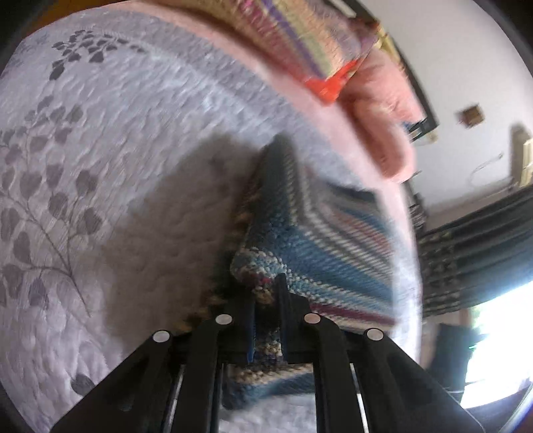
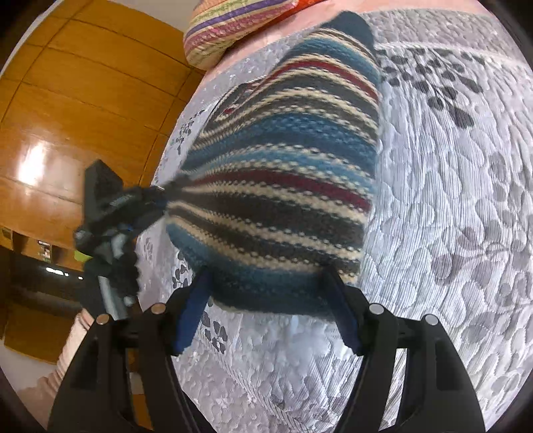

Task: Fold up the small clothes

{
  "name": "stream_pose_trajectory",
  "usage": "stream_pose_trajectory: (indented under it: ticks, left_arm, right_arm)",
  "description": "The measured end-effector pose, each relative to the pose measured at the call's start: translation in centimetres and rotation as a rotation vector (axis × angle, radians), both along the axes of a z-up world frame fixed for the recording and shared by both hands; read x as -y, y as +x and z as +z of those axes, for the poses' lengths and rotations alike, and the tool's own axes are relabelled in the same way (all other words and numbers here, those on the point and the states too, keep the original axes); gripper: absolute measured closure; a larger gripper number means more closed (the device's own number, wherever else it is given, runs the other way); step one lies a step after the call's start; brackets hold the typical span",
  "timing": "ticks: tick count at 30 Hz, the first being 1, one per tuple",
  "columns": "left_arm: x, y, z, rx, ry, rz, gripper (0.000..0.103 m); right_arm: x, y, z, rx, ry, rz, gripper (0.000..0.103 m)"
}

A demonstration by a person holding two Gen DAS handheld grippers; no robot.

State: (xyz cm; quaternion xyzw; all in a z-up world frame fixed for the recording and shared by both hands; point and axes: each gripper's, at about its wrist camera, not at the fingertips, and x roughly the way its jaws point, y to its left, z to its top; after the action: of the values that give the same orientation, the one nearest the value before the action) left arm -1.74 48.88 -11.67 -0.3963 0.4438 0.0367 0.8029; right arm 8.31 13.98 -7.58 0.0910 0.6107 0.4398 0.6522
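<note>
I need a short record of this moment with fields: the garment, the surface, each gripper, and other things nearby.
garment: striped knit garment, blue, cream, dark and red bands, partly lifted off the bed
surface: quilted bedspread, pale with grey leaf print
left gripper: shut on a corner of the garment
right gripper: open, fingers either side of the garment's near edge
nearby: striped pillow at the head of the bed; wooden wall panel

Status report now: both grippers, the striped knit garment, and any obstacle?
Left gripper shut on striped knit garment, lifting its edge. Right gripper open, fingers straddling the near end, not closed. Garment on quilted bedspread. No obstacle seen.
</note>
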Motion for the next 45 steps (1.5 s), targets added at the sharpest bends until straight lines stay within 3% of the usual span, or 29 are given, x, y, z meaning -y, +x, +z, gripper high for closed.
stream_pose_trajectory:
  ticks: [5, 12, 14, 19, 24, 27, 30, 35, 38, 40, 42, 45]
  left_arm:
    - [1.3, 0.6, -1.2, 0.008, 0.049, -0.041, 0.09]
    - [2.0, -1.6, 1.5, -0.027, 0.019, -0.039, 0.067]
    - [2.0, -3.7, 1.6, -0.024, -0.042, -0.01, 0.06]
    - [2.2, -7.7, -0.1, -0.027, -0.221, 0.086, 0.059]
    - [2.6, -7.9, -1.9, -0.014, -0.334, 0.145, 0.053]
    - [2.3, -7.3, -3.2, -0.021, -0.396, 0.194, 0.054]
    - [1.7, -7.1, -3.7, 0.013, -0.447, 0.245, 0.082]
    - [1.1, -6.1, 0.7, 0.144, -0.351, 0.261, 0.087]
    - [0.9, -6.3, 4.7, 0.249, -0.246, 0.223, 0.088]
    - [0.5, -6.5, 6.2, 0.269, -0.171, 0.186, 0.088]
    - [-0.1, -6.5, 5.3, 0.225, -0.121, 0.168, 0.088]
    - [-1.1, -6.8, 1.5, 0.145, -0.178, 0.172, 0.088]
  right_arm:
    - [1.3, 0.4, -1.4, -0.022, -0.017, -0.025, 0.036]
    - [1.7, 0.3, -3.3, -0.059, -0.016, -0.036, 0.038]
    - [1.8, 0.4, -3.4, -0.066, -0.007, -0.038, 0.038]
    - [1.7, 0.6, -3.4, -0.062, -0.008, -0.036, 0.036]
    - [1.1, 0.6, -3.2, -0.049, -0.027, -0.031, 0.035]
    - [0.9, 0.4, -3.0, -0.047, -0.032, -0.031, 0.035]
    - [0.7, 0.5, -3.0, -0.049, -0.031, -0.032, 0.035]
    - [0.3, 0.4, -2.6, -0.057, -0.012, -0.03, 0.034]
    - [-0.5, -0.1, -2.1, -0.061, 0.012, -0.014, 0.034]
    - [-1.2, -0.5, -1.7, -0.045, 0.009, 0.008, 0.034]
    - [-1.4, -0.6, -1.6, -0.042, 0.006, 0.013, 0.034]
    - [-0.6, -0.1, -1.7, -0.074, 0.024, -0.018, 0.034]
